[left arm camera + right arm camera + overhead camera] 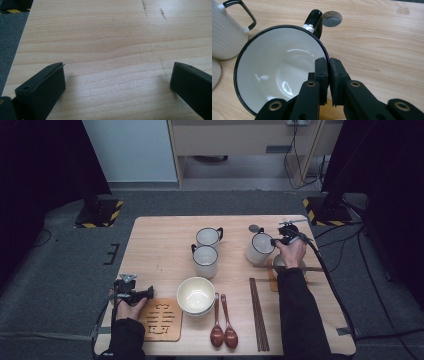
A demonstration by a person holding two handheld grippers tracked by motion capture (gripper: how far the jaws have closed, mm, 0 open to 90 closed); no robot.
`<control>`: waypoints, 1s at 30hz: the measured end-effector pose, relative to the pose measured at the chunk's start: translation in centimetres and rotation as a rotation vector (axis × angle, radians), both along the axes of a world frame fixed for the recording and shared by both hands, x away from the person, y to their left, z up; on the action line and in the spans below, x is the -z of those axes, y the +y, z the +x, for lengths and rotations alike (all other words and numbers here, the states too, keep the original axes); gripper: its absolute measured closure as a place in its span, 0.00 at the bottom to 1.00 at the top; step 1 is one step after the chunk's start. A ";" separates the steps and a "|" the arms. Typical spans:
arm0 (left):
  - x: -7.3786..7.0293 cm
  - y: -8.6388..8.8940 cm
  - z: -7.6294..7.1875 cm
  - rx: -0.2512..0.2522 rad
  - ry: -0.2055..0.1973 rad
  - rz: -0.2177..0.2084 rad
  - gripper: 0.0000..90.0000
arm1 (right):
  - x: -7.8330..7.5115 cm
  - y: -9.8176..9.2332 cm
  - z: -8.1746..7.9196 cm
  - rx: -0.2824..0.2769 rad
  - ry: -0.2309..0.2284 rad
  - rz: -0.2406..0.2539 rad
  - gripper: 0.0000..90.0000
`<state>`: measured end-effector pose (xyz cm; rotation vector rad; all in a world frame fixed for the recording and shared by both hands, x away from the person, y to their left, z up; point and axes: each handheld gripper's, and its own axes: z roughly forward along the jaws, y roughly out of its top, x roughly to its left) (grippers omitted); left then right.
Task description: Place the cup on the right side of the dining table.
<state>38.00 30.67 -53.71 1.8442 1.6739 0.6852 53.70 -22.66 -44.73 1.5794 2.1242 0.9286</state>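
So the right gripper [328,65] is pinching the rim of a white enamel mug [279,70], one jaw sitting inside the cup and the other outside against the wall, pressed tight on the thin edge. From above, that mug [259,248] is tilting a bit at the far right part of the wooden surface [155,245], with the right hand [291,251] just beside it. Its black handle [314,21] is pointing away from the gripper, toward a small round hole [332,18] in the wood.

Two more mugs of the same kind are standing upright near the middle, one [207,237] behind the other [205,261], well apart from the held one.

The left gripper [134,292] is hanging out at the near left edge, jaws spread wide with only bare wood between them [117,82], gripping nothing. It's sitting just beside a wooden trivet [161,319] with cut-out slots.

Closer to the person, a pale bowl [196,295] is sitting next to the trivet, then two dark red spoons [223,322] lying side by side, then a bundle of dark chopsticks [259,312] lying lengthwise. Under the right wrist something else is lying on the wood, but I can't tell what it is.
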 end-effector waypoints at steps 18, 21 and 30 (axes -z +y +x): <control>0.0 0.0 0.0 0.000 0.000 0.000 0.00 | -0.7 1.2 -0.4 -0.019 -0.087 -0.012 0.81; 0.0 0.0 0.0 0.000 0.000 0.000 0.00 | -2.0 0.9 -1.2 -0.023 -0.121 0.006 0.70; 0.0 0.0 0.0 0.000 0.000 0.000 0.00 | -5.9 -0.7 -4.7 -0.061 -0.161 0.004 0.44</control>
